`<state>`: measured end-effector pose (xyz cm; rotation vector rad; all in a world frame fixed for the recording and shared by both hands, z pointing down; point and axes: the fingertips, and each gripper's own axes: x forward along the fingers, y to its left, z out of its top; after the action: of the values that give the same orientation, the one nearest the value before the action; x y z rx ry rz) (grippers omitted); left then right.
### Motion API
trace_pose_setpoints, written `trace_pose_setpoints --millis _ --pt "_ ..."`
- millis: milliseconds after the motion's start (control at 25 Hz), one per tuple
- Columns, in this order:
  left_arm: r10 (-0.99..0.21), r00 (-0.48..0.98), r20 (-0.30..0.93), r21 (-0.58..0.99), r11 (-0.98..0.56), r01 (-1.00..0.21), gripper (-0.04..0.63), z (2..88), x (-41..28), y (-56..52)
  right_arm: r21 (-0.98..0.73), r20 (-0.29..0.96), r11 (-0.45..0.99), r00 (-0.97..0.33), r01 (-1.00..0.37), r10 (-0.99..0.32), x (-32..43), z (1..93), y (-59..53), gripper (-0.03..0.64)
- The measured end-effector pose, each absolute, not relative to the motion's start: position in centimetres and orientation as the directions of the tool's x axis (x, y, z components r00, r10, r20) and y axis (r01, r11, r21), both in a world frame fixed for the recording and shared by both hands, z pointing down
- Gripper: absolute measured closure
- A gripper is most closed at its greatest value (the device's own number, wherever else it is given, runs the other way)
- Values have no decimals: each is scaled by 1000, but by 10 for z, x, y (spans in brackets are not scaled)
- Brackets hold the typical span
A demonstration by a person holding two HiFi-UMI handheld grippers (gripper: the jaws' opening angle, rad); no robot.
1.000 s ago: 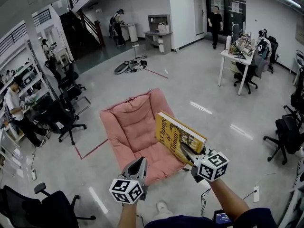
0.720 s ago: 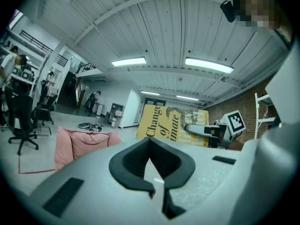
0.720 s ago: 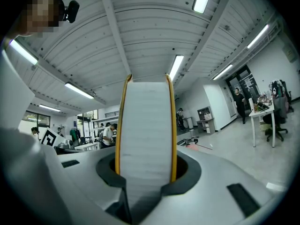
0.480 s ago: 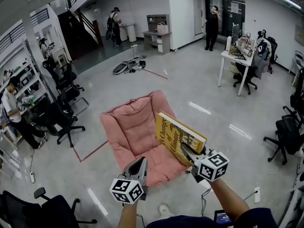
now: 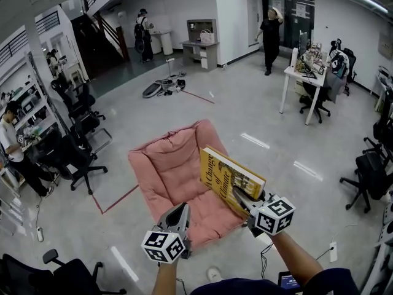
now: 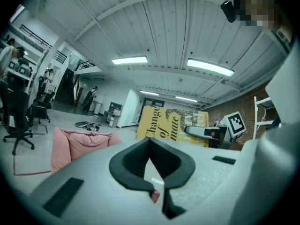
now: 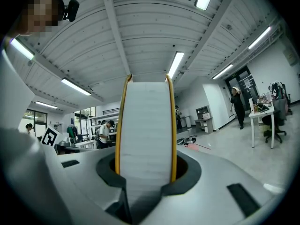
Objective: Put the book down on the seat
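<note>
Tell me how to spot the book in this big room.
Find the pink cushioned seat on the grey floor. At its right edge, the right claw holds the book. It alone is yellow, with black lettering.

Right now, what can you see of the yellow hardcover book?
The yellow hardcover book has black cover lettering, an illustration and white page edges. It is closed, held tilted in the air over the pink cushioned seat, not touching it. Only the right gripper touches it, jaws clamped across its thickness.
</note>
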<state>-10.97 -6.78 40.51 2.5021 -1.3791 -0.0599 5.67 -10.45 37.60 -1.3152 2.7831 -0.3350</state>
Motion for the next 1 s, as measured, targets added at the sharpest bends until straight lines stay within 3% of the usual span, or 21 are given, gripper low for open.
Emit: trace_pose_setpoints --millis 1000 --pt "-815 576 65 309 -533 -788 591 412 -144 -104 -203 81 570 -594 -796 -801 34 389 -127 466"
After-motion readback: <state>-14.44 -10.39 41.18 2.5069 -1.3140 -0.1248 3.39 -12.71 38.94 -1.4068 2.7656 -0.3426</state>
